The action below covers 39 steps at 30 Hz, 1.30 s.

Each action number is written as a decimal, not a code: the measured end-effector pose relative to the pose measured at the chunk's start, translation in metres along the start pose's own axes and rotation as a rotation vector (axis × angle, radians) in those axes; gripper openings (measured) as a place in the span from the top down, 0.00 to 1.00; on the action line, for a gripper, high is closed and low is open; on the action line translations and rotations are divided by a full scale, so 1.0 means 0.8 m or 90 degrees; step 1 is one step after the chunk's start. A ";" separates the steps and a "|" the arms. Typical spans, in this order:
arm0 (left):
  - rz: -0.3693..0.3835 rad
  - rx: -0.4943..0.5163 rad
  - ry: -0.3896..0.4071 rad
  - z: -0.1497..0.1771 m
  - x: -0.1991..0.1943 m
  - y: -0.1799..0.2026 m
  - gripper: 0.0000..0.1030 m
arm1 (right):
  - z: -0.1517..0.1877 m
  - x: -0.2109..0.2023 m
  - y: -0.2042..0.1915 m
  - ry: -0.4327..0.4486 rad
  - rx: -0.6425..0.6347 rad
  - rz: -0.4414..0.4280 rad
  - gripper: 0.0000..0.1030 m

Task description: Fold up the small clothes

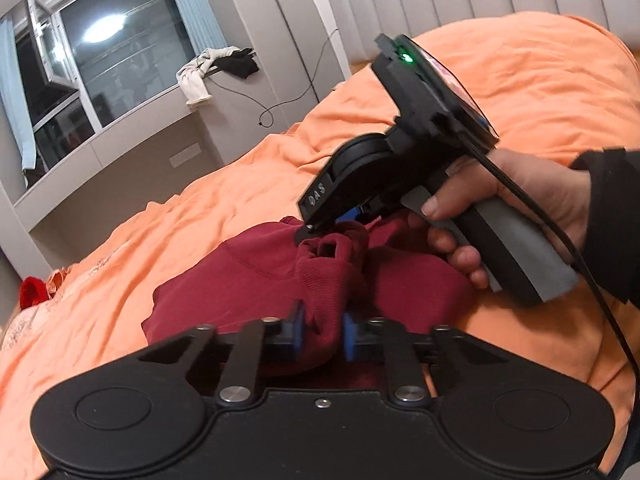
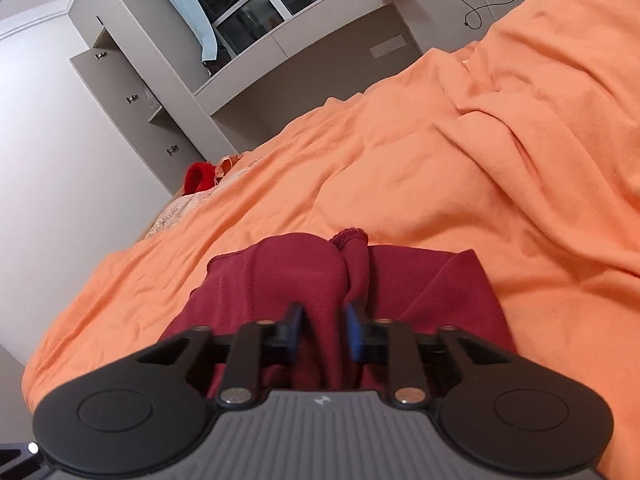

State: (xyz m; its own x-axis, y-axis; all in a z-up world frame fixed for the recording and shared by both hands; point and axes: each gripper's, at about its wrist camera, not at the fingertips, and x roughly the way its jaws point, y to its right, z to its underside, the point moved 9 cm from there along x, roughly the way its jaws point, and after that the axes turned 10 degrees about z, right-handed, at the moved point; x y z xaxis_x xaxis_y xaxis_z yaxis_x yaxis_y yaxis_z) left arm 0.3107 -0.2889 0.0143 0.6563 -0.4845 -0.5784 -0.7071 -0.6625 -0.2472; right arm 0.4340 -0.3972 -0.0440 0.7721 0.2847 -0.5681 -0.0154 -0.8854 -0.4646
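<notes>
Dark red garment [image 1: 256,280] lies on the orange bed cover [image 1: 160,232]; left gripper [image 1: 323,334] and right gripper [image 2: 323,330] are each clamped on its fabric.

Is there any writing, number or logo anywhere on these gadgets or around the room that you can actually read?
"0 A S", roughly; blurred: white characters on the right gripper, on its black finger housing.
Small white logo, no letters: on the grey body of the right gripper, in its own camera view.
Nothing else is legible.
</notes>
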 end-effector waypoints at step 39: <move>0.043 -0.046 0.030 -0.028 0.014 0.084 0.90 | -0.021 -0.096 0.063 0.117 0.037 0.007 0.94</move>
State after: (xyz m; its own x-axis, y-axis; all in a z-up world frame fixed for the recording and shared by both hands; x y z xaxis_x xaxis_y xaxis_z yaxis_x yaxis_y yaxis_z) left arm 0.2764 -0.3516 0.0087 0.6207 -0.5544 -0.5544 -0.7301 -0.6665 -0.1509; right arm 0.3847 -0.4698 -0.0124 0.8745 0.1980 -0.4427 -0.0573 -0.8642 -0.4998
